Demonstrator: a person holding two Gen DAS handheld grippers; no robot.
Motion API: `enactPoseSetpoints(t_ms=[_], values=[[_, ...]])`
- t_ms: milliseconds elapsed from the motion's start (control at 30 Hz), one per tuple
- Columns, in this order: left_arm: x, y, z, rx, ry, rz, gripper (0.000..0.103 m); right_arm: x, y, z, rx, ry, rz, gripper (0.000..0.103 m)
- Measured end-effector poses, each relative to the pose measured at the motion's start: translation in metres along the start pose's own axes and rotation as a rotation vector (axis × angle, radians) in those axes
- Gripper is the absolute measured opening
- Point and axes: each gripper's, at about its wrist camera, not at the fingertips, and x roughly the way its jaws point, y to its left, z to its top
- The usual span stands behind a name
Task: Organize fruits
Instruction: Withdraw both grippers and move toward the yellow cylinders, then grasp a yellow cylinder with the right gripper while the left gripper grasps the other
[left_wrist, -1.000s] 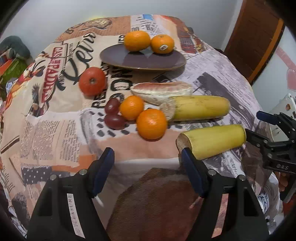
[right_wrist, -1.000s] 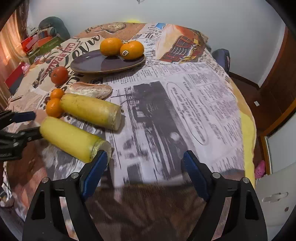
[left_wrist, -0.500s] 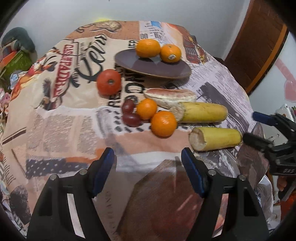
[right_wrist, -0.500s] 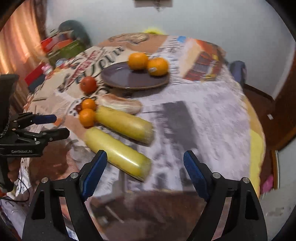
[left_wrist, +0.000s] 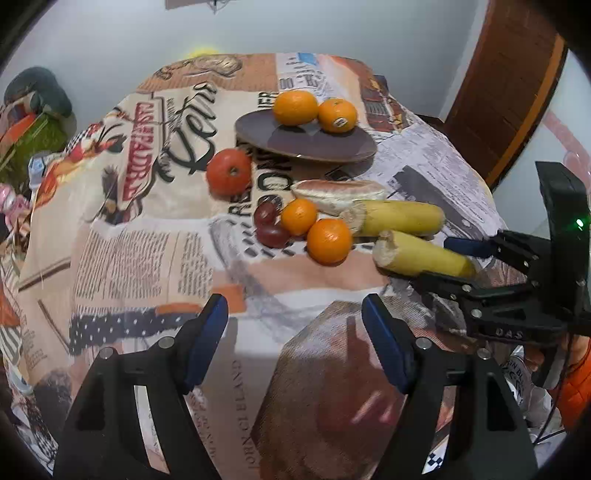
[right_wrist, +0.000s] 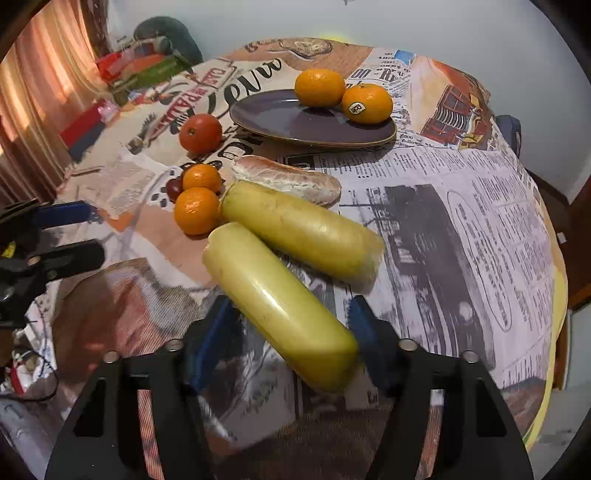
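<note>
Two yellow banana pieces lie on the printed tablecloth. My right gripper straddles the near banana piece; its jaws stand around the piece's end, still a little apart from its sides. It shows from the side in the left wrist view, at the same piece. The far banana piece lies beside it. My left gripper is open and empty over the table's near edge. A dark plate holds two oranges. Two small oranges, grapes, a tomato and a peeled wedge lie loose.
The tablecloth hangs over the near table edge. Clutter sits beyond the far left of the table. A wooden door stands at the right.
My right gripper has moved in on the near banana piece and narrowed around its end. The left gripper has drawn back and risen a little, so the fruits look farther away.
</note>
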Motion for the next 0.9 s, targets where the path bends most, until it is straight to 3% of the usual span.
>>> enactPoseSetpoints(t_ms=[33,267,367,433,467,533,700,900], values=[[0.000,-0.003,0.002,0.008,-0.004,-0.002,0.075,-0.005,-0.002,-0.005,0.002,-0.009,0.010,0.048],[0.009,-0.031,0.027,0.070,-0.023,-0.030,0.075,-0.026,-0.037,-0.030,0.107,-0.023,-0.032,0.038],[0.016,-0.043,0.035,0.094,-0.020,-0.045,0.075,-0.035,-0.057,-0.035,0.161,-0.041,-0.097,0.027],[0.022,-0.052,0.042,0.117,-0.021,-0.052,0.075,-0.043,-0.073,-0.034,0.212,-0.064,-0.122,0.013],[0.026,-0.058,0.047,0.133,-0.019,-0.051,0.075,-0.046,-0.078,-0.032,0.229,-0.068,-0.133,0.012],[0.033,-0.066,0.052,0.160,-0.018,-0.054,0.075,-0.047,-0.084,-0.029,0.233,-0.065,-0.164,0.013],[0.062,-0.077,0.064,0.237,0.035,-0.029,0.075,-0.044,-0.084,-0.028,0.217,-0.062,-0.127,0.014],[0.081,-0.071,0.067,0.194,0.087,-0.062,0.075,-0.028,-0.082,-0.029,0.192,-0.030,-0.116,0.037]])
